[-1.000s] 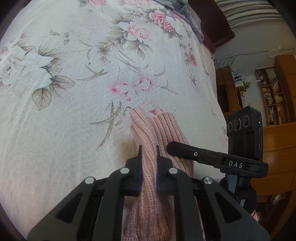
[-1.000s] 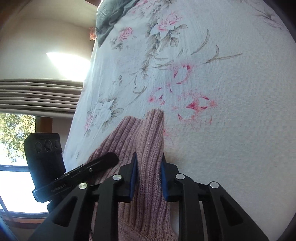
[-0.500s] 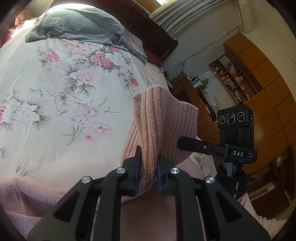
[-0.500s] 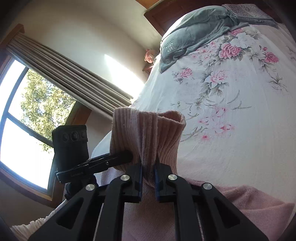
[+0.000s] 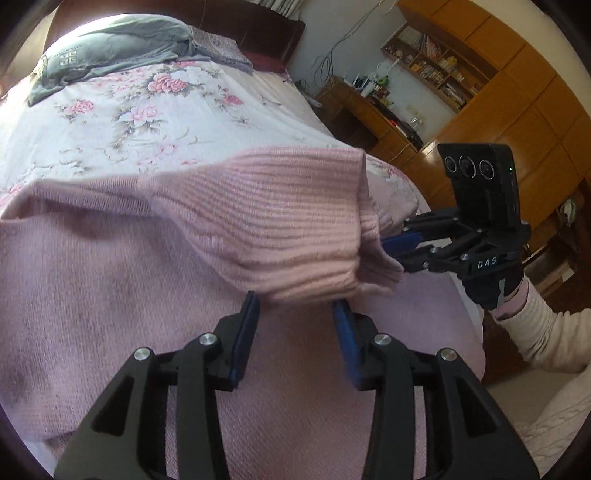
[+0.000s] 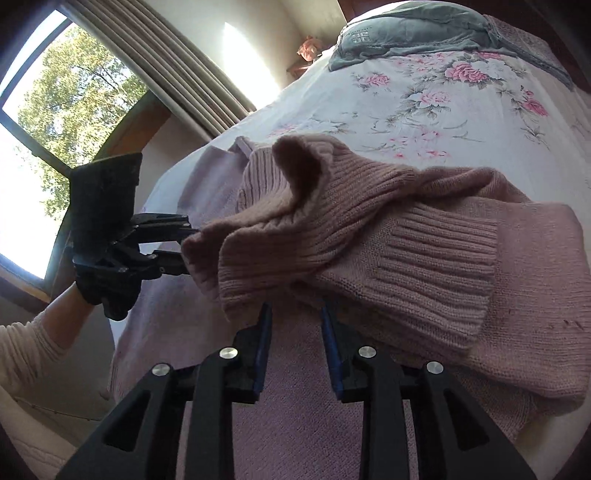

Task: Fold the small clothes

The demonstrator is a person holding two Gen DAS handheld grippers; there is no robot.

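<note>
Both grippers, left [image 5: 295, 306] and right [image 6: 295, 310], jaws apart just below pink sweater's [image 5: 147, 295] folded ribbed hem [image 5: 295, 236], floral bedspread [image 5: 129, 122] beyond, window [image 6: 55, 110] only in right view.

A home bedroom: floral bedspread [image 5: 122, 122], grey pillow [image 6: 410, 33], curtained window [image 6: 55, 96], wooden bookshelves [image 5: 436, 66].

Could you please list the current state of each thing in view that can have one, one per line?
Left gripper: open, not holding the ribbed hem just ahead of it.
Right gripper: open, holding nothing.
Pink knit sweater: lying on the bed, ribbed hem folded over its body.
Floral bedspread: spread flat.
Grey pillow: lying at the head of the bed.
Curtain: drawn aside.
</note>
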